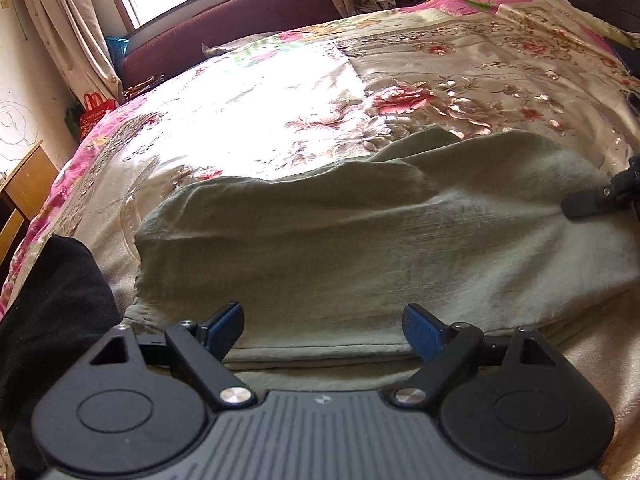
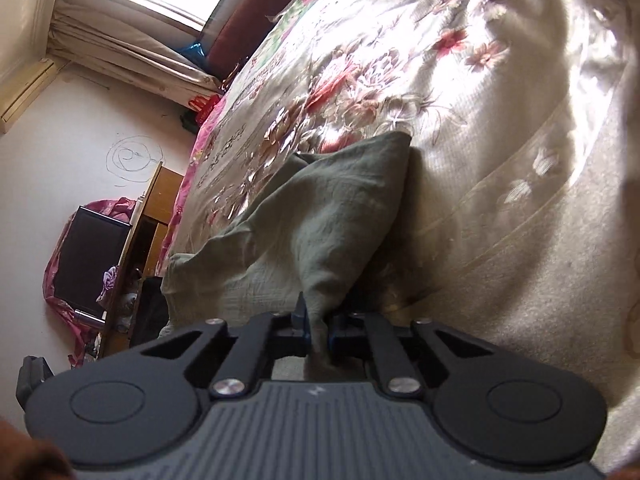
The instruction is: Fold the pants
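Your pants (image 1: 360, 248) lie across the near part of the bed, a sage-green garment of coarse, crinkled weave, something like washed linen or cotton gauze. They are already doubled over: along the near edge you can see stacked layers with a stitched hem running straight, while the far edge rises in soft, uneven ridges. The cloth is matte and soaks up the light, with fine lines of the weave showing on the flatter stretch.

Under them the bedspread (image 1: 440, 64) is the opposite: glossy satin in cream, embroidered with red and pink flowers, glaring white where sun from the window falls on it. A padded maroon headboard (image 1: 224, 28) runs behind it.

Your left gripper (image 1: 322, 330) hovers over the near hem with its blue-padded fingers (image 1: 224, 326) spread wide, nothing between them. A black cloth (image 1: 52, 320) sits at its left.

Your right gripper (image 2: 316, 320) is at the pants' right end, its jaws pinched nearly together on a gathered fold of the green fabric, which bunches into a narrow pleat between the pads and fans out beyond them toward a raised corner.
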Demonstrator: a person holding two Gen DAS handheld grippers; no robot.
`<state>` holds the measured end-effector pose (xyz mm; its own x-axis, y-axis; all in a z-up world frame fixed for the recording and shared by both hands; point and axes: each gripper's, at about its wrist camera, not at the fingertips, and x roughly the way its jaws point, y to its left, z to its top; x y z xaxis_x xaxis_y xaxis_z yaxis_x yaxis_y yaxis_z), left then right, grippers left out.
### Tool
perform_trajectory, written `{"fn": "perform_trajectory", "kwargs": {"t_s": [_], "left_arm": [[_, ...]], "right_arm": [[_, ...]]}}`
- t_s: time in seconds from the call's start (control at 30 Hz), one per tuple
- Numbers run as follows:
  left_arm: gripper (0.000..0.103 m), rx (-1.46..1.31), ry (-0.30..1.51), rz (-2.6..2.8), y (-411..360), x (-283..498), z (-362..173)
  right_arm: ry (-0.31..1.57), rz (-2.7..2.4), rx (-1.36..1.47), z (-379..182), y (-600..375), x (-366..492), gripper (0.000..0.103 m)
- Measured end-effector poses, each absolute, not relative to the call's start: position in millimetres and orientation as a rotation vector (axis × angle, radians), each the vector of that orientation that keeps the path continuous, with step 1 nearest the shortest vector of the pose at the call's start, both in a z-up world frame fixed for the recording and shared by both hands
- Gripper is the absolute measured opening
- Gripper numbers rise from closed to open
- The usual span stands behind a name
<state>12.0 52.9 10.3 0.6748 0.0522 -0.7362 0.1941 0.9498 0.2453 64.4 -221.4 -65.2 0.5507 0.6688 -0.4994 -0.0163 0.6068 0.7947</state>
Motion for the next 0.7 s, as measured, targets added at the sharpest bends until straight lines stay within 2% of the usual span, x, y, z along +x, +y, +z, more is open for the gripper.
{"fn": "perform_trajectory", "kwargs": {"t_s": [0.3,0.37,0.43,0.5,0.63,0.7], "left_arm": [[0.099,0.347,0.787,-0.258,0.2,-7.4,8.3],[0.099,0.359,0.776,-0.27,-3.7,-8.9,9.6],[0.099,0.352,0.77,-0.273,-1.8,-10.2,12.7],[0.099,0.339,0.756,-0.263,5.7,-10.2,17.9],[0.099,0.269,0.708,-0.241,25.0,-7.8,30.6],[0.1,0.273,0.684,-0.248,26.5,-4.1,32.5]], "right_arm": [[0.889,0.343,0.803,-53.4,-273.0,31.0,0.005],[0.893,0.351,0.832,-57.1,-272.9,30.7,0.011],[0.91,0.355,0.855,-62.9,-270.3,34.2,0.012],[0.921,0.364,0.876,-68.8,-264.5,38.2,0.018],[0.949,0.393,0.836,-74.8,-242.6,47.1,0.045],[0.951,0.373,0.807,-72.7,-235.2,47.5,0.042]]}}
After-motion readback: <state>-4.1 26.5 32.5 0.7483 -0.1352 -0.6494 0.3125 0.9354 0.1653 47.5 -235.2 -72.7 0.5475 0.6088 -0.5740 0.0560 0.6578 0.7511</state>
